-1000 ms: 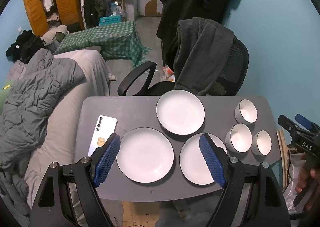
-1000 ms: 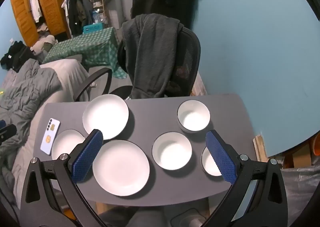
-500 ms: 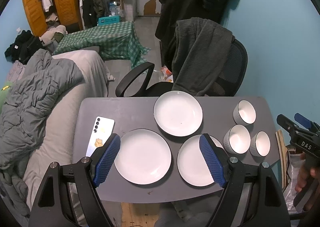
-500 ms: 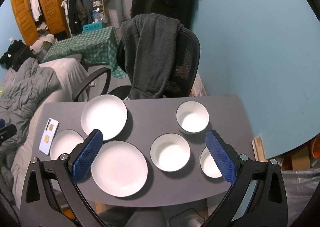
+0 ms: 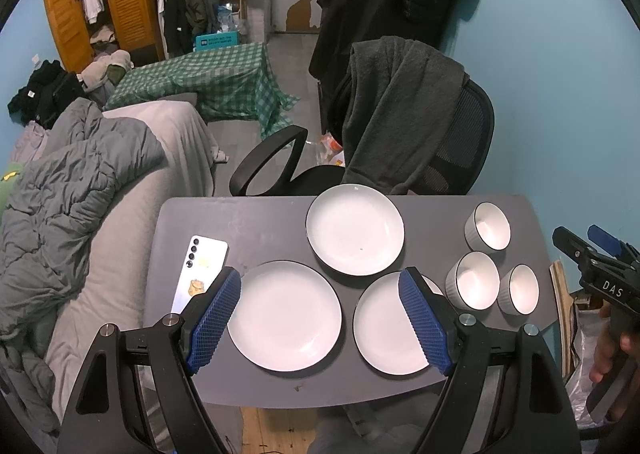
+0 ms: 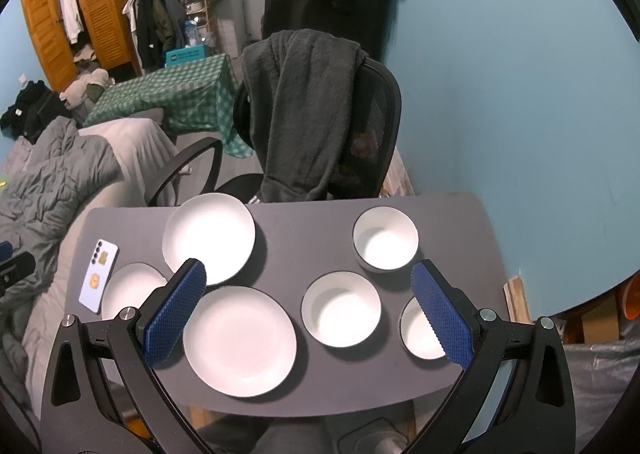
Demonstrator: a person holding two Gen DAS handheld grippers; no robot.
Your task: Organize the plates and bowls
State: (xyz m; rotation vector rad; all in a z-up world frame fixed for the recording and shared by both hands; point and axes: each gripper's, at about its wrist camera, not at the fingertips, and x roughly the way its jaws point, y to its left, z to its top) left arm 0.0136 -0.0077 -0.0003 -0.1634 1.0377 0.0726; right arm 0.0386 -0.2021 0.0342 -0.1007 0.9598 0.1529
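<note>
Three white plates with dark rims lie on the grey table (image 5: 256, 225): a near left plate (image 5: 285, 316), a near right plate (image 5: 390, 324) and a far plate (image 5: 355, 229). Three white bowls stand at the right: a far bowl (image 5: 488, 225), a middle bowl (image 5: 474, 281) and a near bowl (image 5: 519, 289). My left gripper (image 5: 320, 318) is open and empty, high above the two near plates. My right gripper (image 6: 308, 314) is open and empty, above the middle bowl (image 6: 341, 309) and the near right plate (image 6: 240, 340). The right gripper also shows in the left wrist view (image 5: 600, 274).
A white phone (image 5: 200, 274) lies on the table's left part. A black office chair (image 5: 400, 133) draped with a dark garment stands behind the table. A bed with a grey duvet (image 5: 60, 213) is at the left. A blue wall (image 6: 520, 93) is at the right.
Both views have drifted slightly; the table and dishes sit a little lower left in the frames. Both grippers stay open and empty.
</note>
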